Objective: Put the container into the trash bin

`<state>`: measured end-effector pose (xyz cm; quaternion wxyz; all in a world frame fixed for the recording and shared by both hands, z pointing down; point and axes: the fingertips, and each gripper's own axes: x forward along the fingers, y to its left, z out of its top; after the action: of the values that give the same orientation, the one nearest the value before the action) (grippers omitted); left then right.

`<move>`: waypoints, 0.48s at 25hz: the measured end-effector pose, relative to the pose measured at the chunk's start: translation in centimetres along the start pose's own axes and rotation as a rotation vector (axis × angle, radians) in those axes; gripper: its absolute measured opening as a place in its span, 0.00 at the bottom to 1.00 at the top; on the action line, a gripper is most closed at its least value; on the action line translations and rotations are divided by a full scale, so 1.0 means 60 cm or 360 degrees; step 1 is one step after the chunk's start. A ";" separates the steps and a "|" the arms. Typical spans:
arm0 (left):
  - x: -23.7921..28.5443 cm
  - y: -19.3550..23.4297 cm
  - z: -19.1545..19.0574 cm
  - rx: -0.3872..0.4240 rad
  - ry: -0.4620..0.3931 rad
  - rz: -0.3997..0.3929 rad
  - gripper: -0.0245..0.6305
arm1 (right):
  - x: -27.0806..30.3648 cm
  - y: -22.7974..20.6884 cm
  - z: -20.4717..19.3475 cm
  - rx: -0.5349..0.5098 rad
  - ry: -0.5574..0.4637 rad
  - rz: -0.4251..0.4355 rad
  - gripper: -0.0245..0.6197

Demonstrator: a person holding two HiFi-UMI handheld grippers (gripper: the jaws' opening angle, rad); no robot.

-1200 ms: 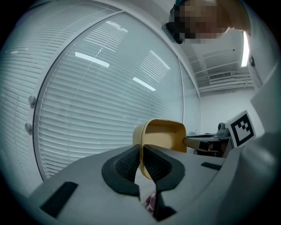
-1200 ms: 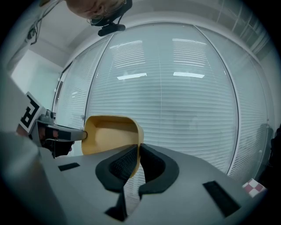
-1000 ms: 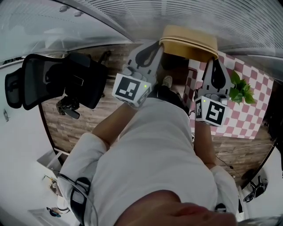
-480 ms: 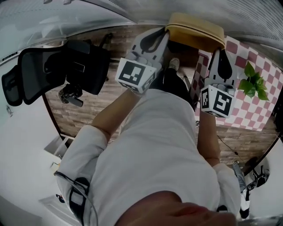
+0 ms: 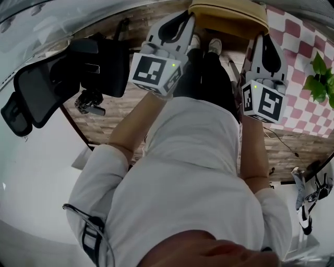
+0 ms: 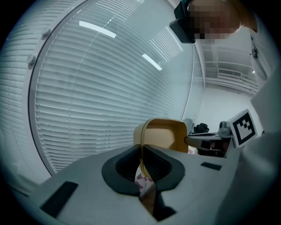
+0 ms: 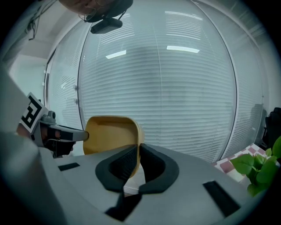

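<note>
A tan shallow container (image 5: 228,11) hangs in front of me, held by its rim from both sides. My left gripper (image 5: 189,18) is shut on its left rim, and my right gripper (image 5: 262,37) is shut on its right rim. In the left gripper view the thin rim of the container (image 6: 164,134) runs between the pads of the left gripper (image 6: 142,154). In the right gripper view the container (image 7: 109,134) opens toward the camera, its edge pinched by the right gripper (image 7: 137,156). No trash bin shows in any view.
A black office chair (image 5: 62,83) stands at the left on the wooden floor (image 5: 112,122). A red-and-white checkered table (image 5: 300,47) with a green plant (image 5: 321,78) is at the right. A glass wall with white blinds (image 7: 175,88) lies ahead. My legs and shoes (image 5: 206,44) are below the container.
Both grippers have sunk together with the container still held between them. The head view has tilted further down, so the legs and shoes now show under the container.
</note>
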<state>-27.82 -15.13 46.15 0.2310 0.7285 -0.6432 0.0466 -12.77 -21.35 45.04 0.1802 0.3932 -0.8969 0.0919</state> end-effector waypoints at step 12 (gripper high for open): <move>0.070 0.043 -0.167 -0.0083 0.0184 0.0003 0.11 | 0.072 -0.012 -0.174 0.0043 0.0198 -0.0004 0.11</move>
<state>-27.31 -15.18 57.29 0.2866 0.7178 -0.6304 0.0720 -12.33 -21.58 56.34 0.2305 0.3903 -0.8821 0.1280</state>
